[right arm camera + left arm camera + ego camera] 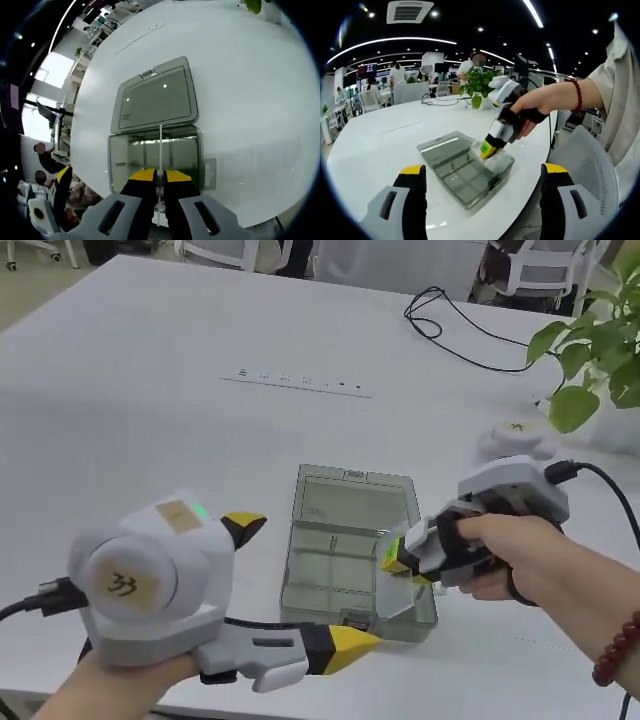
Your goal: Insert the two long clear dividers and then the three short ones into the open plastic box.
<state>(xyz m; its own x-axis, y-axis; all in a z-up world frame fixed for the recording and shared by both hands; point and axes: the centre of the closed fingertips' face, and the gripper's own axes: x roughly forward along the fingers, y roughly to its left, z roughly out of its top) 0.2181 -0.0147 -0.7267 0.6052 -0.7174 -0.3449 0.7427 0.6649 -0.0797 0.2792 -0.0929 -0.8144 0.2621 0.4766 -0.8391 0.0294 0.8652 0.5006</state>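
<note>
In the head view, the open plastic box (350, 502) lies mid-bench (150, 390), lid folded away from the person. The left gripper (302, 582) hovers at its near-left corner, jaws spread wide with nothing between them. The right gripper (398, 562) points into the box's near-right part.

In the left gripper view, its own jaws stand far apart at the bottom. Beyond them is the box, with the right gripper's tip lowered into the tray.

In the right gripper view, the jaws pinch a clear divider (160, 150). It is seen edge-on, running from the tips straight across the tray towards the lid hinge.
</note>
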